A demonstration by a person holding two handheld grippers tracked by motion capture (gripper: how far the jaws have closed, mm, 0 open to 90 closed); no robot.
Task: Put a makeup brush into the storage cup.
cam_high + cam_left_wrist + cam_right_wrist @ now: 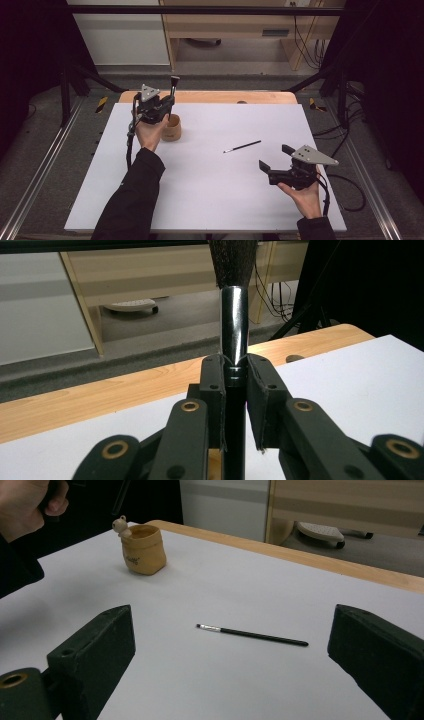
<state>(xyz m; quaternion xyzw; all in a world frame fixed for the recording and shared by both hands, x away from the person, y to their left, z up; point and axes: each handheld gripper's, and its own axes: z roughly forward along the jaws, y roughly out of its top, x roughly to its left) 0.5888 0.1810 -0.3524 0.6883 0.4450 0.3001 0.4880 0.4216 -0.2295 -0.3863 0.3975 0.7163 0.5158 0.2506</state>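
Left gripper (170, 102) clamps a big brush (234, 320) upright, bristles up, over the pot (172, 128) at centre-left of the high view; likely about to drop it in. Thin brush (242, 146) lies right of centre, not yet picked. Right gripper (274, 157) at lower right, jaws wide, empty. White board (210, 200) on a wood table (210, 96); grey floor and cabinets behind.

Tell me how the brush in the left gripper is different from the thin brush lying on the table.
The big brush stands upright, clamped between the left gripper jaws above the small tan pot; the thin brush lies flat on the white table, untouched. The big brush has a thick handle and a wide dark bristle head; the thin brush is slender with a tiny tip. Both have dark handles.
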